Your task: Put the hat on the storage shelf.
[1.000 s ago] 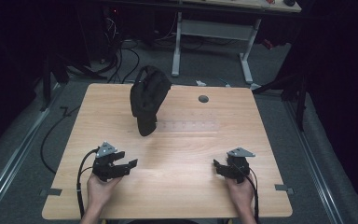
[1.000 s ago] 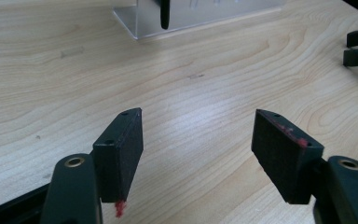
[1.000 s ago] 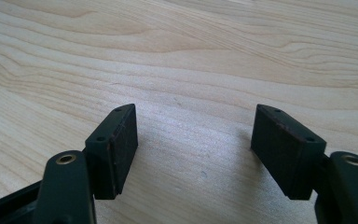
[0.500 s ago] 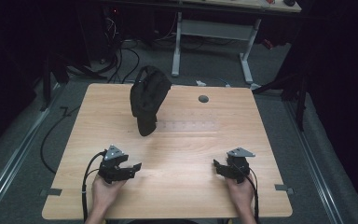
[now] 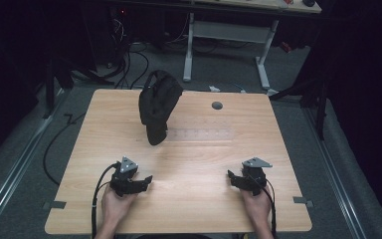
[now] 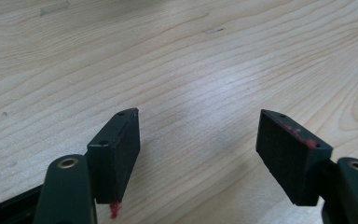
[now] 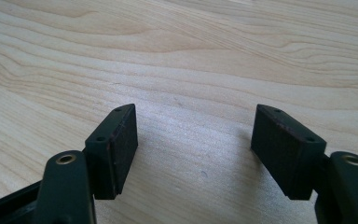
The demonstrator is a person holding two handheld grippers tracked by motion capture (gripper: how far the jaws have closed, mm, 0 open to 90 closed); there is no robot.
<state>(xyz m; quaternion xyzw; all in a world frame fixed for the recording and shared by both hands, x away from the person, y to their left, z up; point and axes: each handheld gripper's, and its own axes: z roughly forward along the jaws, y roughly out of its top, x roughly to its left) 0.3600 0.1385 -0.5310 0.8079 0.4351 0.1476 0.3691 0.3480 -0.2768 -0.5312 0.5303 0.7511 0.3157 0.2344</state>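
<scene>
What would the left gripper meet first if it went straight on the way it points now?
Probably just bare table. The left gripper, jaws open and empty, points toward the table's middle, tilted down at the wood. The black bag lies farther back and off that line, though depth is hard to judge.

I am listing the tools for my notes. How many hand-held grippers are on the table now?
2. The left gripper is near the table's front left, held by the left hand; the right gripper is near the front right. Each claw is open and empty.
</scene>
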